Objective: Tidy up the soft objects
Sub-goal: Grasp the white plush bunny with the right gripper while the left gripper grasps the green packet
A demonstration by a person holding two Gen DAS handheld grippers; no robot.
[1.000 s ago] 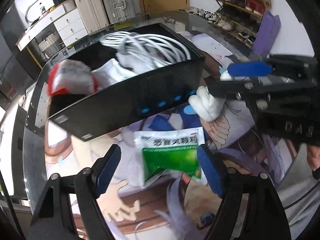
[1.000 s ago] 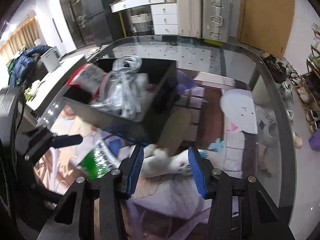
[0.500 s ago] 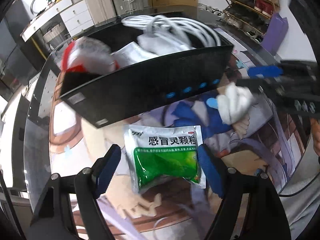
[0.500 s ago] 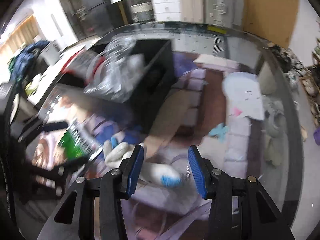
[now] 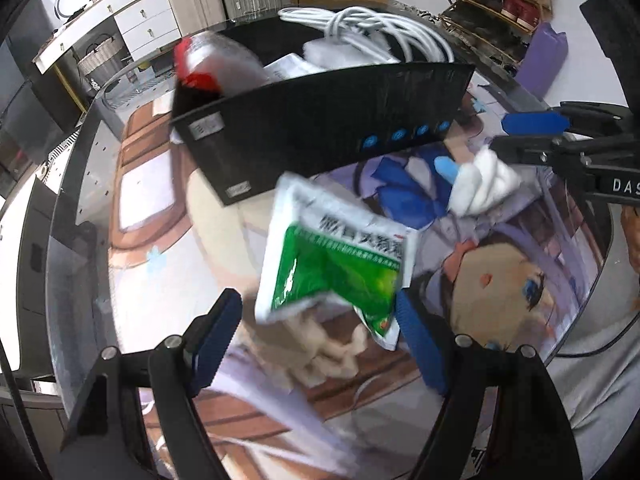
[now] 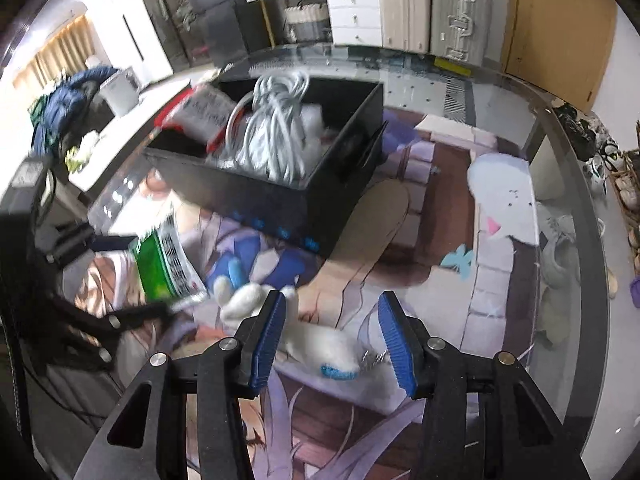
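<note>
A green and white sachet bag (image 5: 336, 268) stands tilted between the fingers of my left gripper (image 5: 318, 340). Its lower corner rests against the right pad, and the jaws are wide. The right wrist view shows the bag (image 6: 164, 260) propped on edge inside the left gripper (image 6: 132, 276). A white plush toy (image 6: 316, 340) with blue parts lies on the mat between the fingers of my right gripper (image 6: 332, 344). The left pad is at the toy and a gap remains at the right pad. In the left wrist view the toy (image 5: 480, 184) sits just under the right gripper (image 5: 500, 136).
A black box (image 5: 320, 120) (image 6: 280, 200) stands behind both objects. It holds a white cable coil (image 5: 372, 28) and a red and white packet (image 5: 212, 64). A printed mat covers the glass table, whose edge (image 5: 592, 280) curves close on the right. Suitcases and drawers stand beyond.
The sachet bag lay flat between the left fingers; now one side is lifted and it leans toward the right pad. The left gripper slid across the mat. The right gripper stayed over the plush toy.
</note>
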